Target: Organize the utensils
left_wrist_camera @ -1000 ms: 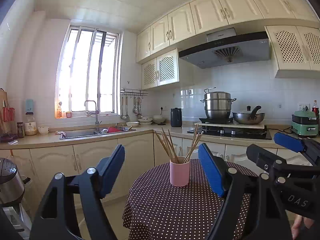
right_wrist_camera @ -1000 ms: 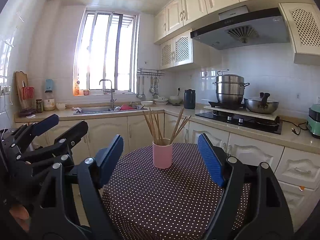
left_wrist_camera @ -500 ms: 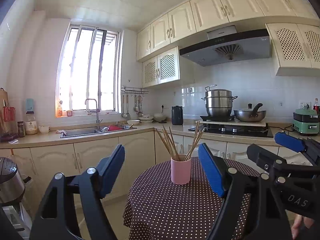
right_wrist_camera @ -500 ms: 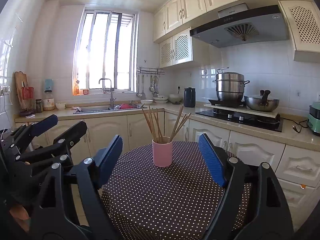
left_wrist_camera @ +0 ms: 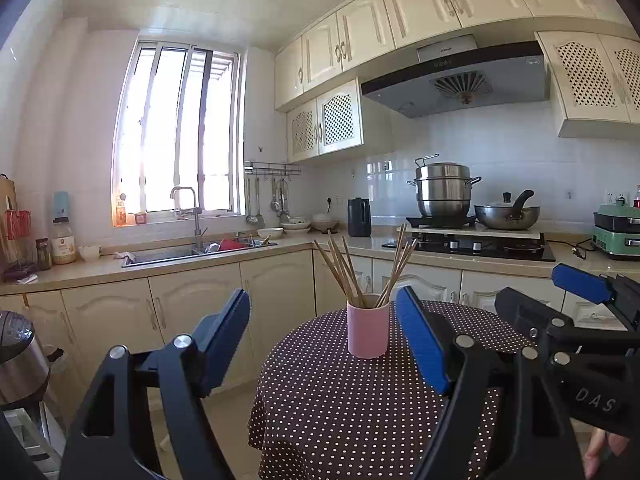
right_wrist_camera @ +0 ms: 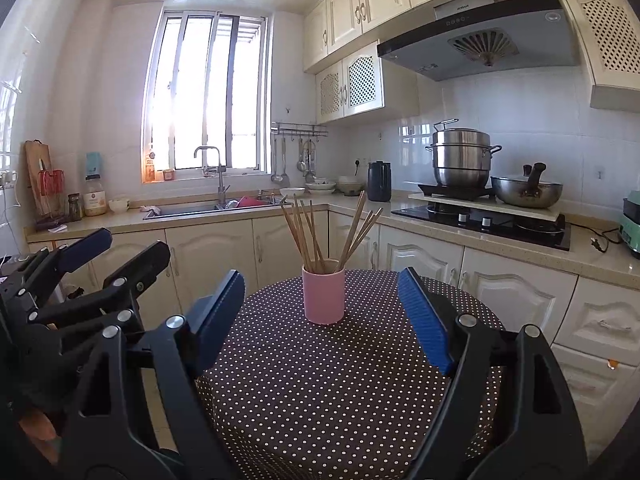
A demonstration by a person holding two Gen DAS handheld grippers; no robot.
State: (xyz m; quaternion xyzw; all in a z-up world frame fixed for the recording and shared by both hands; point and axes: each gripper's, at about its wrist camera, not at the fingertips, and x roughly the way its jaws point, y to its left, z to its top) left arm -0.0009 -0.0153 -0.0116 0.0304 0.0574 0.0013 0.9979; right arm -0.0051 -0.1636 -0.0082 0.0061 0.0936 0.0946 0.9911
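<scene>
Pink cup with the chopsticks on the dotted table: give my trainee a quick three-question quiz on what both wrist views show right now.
1. True or false: the pink cup lies tipped over on the polka-dot tablecloth.
2. What does the cup hold: A) spoons, B) wooden chopsticks, C) forks?
3. Fill in: the left gripper and the right gripper are both ____ and hold nothing.

Key:
1. False; it stands upright.
2. B; they fan out in two leaning bunches.
3. Open; the cup stands beyond the fingertips in both views, untouched.
</scene>
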